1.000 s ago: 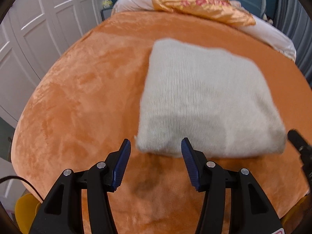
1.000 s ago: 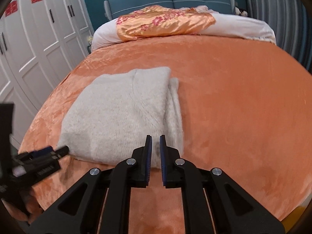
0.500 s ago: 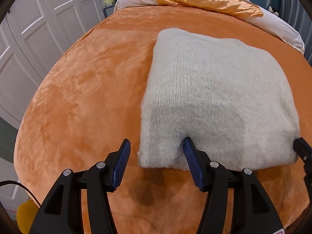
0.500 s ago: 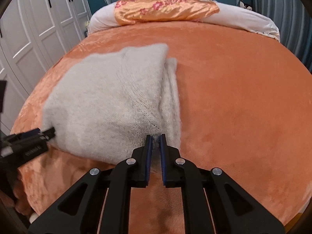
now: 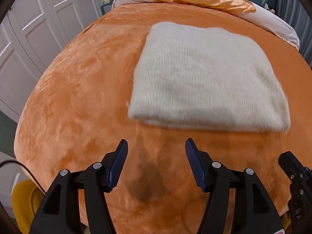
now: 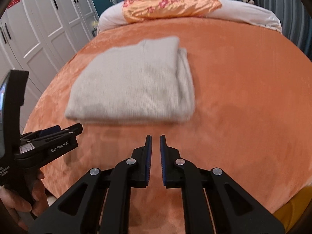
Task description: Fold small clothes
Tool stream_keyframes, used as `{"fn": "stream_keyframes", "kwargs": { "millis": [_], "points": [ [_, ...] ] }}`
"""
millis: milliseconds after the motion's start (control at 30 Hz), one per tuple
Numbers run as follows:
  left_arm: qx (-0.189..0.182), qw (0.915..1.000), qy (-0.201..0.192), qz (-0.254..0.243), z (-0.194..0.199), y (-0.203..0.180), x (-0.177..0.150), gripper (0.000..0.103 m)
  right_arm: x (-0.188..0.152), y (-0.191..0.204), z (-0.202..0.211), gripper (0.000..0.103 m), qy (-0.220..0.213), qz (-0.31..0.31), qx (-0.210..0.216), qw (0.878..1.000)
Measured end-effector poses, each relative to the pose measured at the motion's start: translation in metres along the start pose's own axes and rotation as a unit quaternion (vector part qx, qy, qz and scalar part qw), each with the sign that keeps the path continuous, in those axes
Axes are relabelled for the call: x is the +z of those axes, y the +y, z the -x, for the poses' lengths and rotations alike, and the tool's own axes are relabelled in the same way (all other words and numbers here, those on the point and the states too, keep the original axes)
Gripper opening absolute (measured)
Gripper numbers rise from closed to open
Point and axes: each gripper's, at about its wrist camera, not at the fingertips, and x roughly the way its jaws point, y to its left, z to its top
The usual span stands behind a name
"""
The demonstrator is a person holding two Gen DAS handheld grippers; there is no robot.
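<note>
Orange plush bedspread (image 5: 81, 89) is filling most of the room's big bed, and lying on it, toward the middle, is the cream knitted garment (image 5: 204, 74), now folded into a thick squarish bundle with its rounded fold edge facing the person. Half a second ago both claws were right at that near edge, one finger of the left resting on the knit; now both are pulling back toward the foot of the bed, leaving bare blanket between their tips and the bundle. The left gripper (image 5: 156, 150) is spreading its jaws wider with nothing between them, and the right gripper (image 6: 155, 142) is sitting nearly pressed together, also empty. Nothing is touching the garment, and it is keeping its shape. To my eye the fold is finished, or nearly so. Beyond it, a floral satin pillow (image 6: 171, 5) is resting at the headboard, and white wardrobe doors (image 6: 48, 19) are lining the left wall.
</note>
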Motion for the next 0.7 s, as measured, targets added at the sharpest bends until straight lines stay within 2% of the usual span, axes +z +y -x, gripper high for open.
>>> {"fn": "stream_keyframes", "kwargs": {
  "millis": [200, 367, 567, 700],
  "points": [
    [-0.002, 0.9997, 0.023, -0.011, -0.008, -0.01, -0.029, 0.06, -0.021, 0.001, -0.014, 0.009, 0.028, -0.002, -0.012, 1.0],
    [0.011, 0.9997, 0.004, -0.023, -0.008, -0.017, -0.041, 0.063, -0.028, 0.002, -0.019, 0.009, 0.031, 0.001, -0.02, 0.999],
    [0.021, 0.9996, -0.009, -0.015, -0.011, -0.015, -0.045, 0.075, -0.029, 0.007, -0.021, 0.012, 0.028, 0.003, -0.032, 0.999],
    [0.024, 0.9996, -0.015, -0.005, -0.014, -0.01, -0.046, 0.086, -0.029, 0.013, -0.024, 0.023, 0.028, 0.009, -0.039, 0.999]
  ]
}}
